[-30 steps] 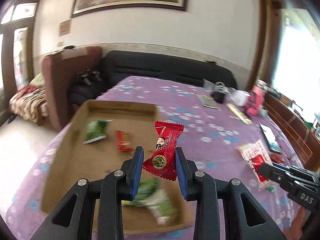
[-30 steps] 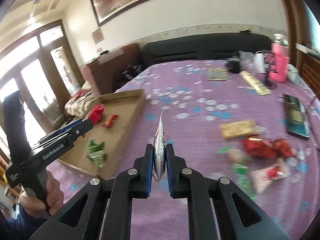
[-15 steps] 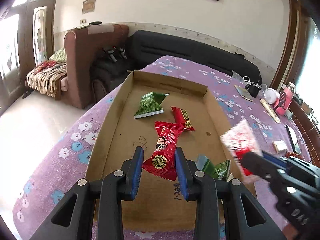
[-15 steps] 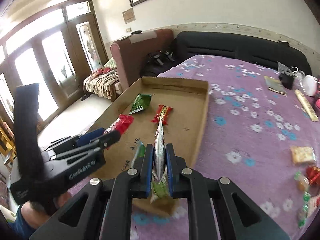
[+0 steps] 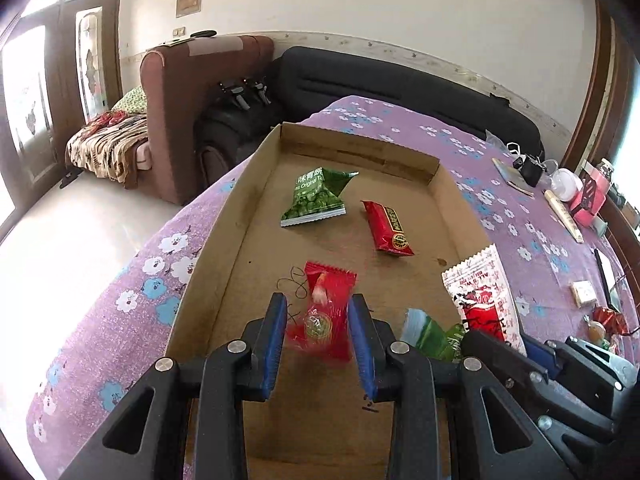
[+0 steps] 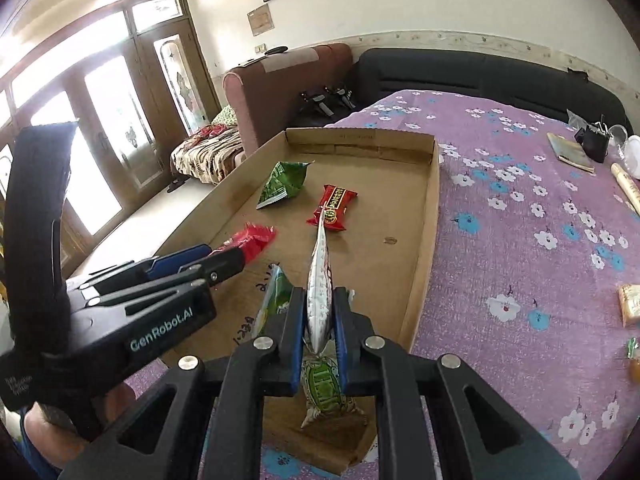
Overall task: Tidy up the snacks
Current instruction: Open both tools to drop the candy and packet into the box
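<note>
Jaws of my left gripper [image 5: 318, 336] stood apart, red packet [image 5: 325, 314] loose between them over the box [image 5: 224, 240]; my right gripper [image 6: 320, 320] clamped a white packet [image 6: 319, 280], best lowered before release.

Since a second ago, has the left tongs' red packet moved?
Yes. The red packet has slipped loose and blurred between the opened left tongs, dropping toward the cardboard tray floor.

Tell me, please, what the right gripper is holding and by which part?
The right gripper holds a white-and-red snack packet, its fingers pinching the flat faces near its lower end.
</note>
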`<move>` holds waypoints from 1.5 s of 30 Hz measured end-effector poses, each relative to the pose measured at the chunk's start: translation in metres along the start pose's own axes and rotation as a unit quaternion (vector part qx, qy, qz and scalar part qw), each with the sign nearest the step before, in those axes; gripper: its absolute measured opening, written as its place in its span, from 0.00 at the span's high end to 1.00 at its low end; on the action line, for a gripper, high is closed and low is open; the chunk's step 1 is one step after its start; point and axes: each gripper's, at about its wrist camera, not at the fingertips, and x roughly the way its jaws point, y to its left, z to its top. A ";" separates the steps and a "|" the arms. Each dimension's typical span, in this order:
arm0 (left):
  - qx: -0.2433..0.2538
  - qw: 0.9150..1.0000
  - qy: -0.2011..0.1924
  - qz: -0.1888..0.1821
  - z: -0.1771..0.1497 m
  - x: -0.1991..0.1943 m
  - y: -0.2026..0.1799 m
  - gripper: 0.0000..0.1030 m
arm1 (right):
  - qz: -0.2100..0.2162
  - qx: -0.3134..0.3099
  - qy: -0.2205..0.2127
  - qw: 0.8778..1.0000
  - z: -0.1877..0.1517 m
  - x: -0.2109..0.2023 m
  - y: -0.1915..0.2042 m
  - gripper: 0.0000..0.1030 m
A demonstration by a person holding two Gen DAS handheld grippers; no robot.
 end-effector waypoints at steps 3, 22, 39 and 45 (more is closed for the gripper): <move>0.000 1.000 0.000 0.000 0.001 0.000 0.001 0.67 | -0.003 -0.002 0.008 1.000 -0.004 0.004 0.001 0.87; -0.004 1.000 -0.027 -0.004 0.001 -0.011 0.003 0.39 | -0.011 -0.017 -0.024 1.000 -0.009 -0.011 0.004 0.28; -0.010 0.999 -0.031 -0.008 0.002 -0.012 0.006 0.34 | 0.044 0.094 0.067 0.992 -0.014 0.010 -0.028 0.00; -0.013 0.999 -0.032 -0.007 0.003 -0.012 0.007 0.33 | 0.045 0.095 0.063 0.992 -0.014 0.006 -0.025 0.00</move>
